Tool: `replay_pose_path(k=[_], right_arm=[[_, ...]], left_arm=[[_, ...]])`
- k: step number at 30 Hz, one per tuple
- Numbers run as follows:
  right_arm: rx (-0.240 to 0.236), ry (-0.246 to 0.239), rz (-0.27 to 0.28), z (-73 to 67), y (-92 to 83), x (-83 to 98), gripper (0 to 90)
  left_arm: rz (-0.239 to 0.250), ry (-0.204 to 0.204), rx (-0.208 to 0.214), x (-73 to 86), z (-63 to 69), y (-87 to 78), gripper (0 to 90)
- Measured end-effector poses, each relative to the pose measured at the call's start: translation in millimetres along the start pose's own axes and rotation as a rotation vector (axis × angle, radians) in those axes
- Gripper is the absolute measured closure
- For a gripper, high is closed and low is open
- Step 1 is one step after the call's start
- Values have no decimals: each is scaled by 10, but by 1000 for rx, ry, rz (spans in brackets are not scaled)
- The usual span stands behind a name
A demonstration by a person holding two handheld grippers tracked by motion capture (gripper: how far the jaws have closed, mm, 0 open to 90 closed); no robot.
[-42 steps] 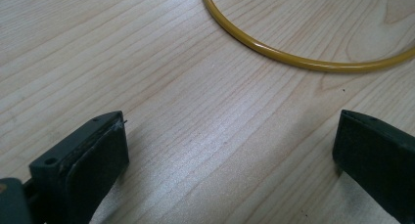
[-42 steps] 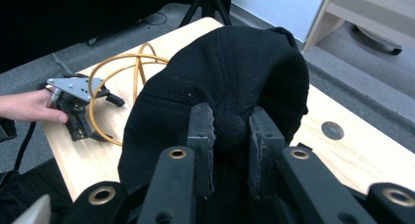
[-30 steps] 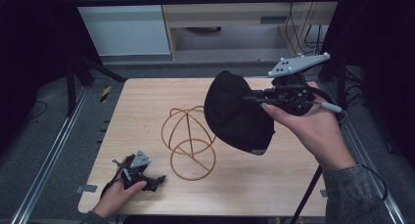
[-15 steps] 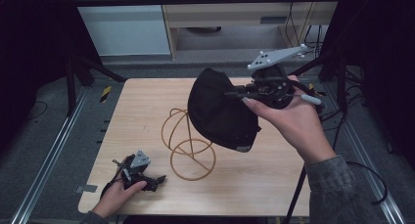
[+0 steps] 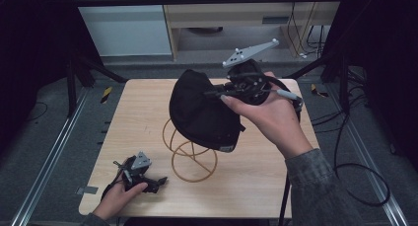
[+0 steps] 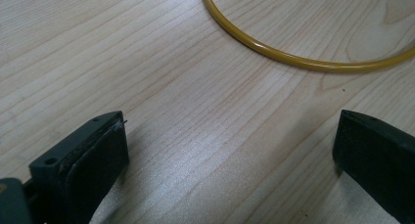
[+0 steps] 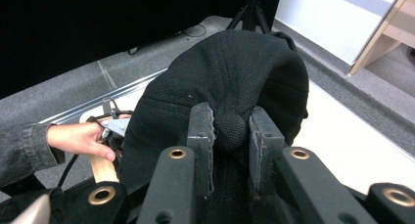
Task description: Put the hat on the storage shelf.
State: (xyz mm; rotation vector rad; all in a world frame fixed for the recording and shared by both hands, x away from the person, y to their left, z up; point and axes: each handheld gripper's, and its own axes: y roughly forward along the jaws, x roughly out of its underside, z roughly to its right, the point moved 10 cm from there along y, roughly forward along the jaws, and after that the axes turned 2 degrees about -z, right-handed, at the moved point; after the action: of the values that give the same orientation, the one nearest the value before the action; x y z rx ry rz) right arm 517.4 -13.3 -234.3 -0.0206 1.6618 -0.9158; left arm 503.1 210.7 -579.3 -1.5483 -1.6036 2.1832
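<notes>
A black cap (image 5: 202, 112) hangs in the air above the yellow wire stand (image 5: 190, 157), which stands mid-table; the cap covers the stand's top. My right gripper (image 5: 222, 94) is shut on a bunched fold of the cap (image 7: 230, 82), and in the right gripper view the cloth bulges between the two pads (image 7: 203, 136). My left gripper (image 5: 153, 181) lies on the table near the front left corner, a person's hand on it. Its jaws (image 6: 230, 150) stand open with bare wood between them, and the stand's base ring (image 6: 293, 60) curves just ahead.
The wooden table (image 5: 138, 112) has its left edge near a floor rail (image 5: 54, 157). A wooden cabinet (image 5: 236, 14) stands behind the table. Cables (image 5: 355, 176) trail on the floor at the right. Black stand legs (image 5: 93, 70) rise at the back left.
My right gripper has carried the cap leftward, from the table's right side to over the wire stand. The left gripper has stayed where it was.
</notes>
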Motion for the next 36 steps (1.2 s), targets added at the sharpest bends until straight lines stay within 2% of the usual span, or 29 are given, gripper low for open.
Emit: replay_pose_path(k=[15,27,36], right_arm=[[-13,-14,-77,-71,324,-73,751],[-9,-14,-118,-52,442,-39,749],[-10,-13,-126,-38,476,-22,748]], left_arm=[[0,0,0,0,0,0,0],[0,0,0,0,0,0,0],[0,0,0,0,0,0,0]])
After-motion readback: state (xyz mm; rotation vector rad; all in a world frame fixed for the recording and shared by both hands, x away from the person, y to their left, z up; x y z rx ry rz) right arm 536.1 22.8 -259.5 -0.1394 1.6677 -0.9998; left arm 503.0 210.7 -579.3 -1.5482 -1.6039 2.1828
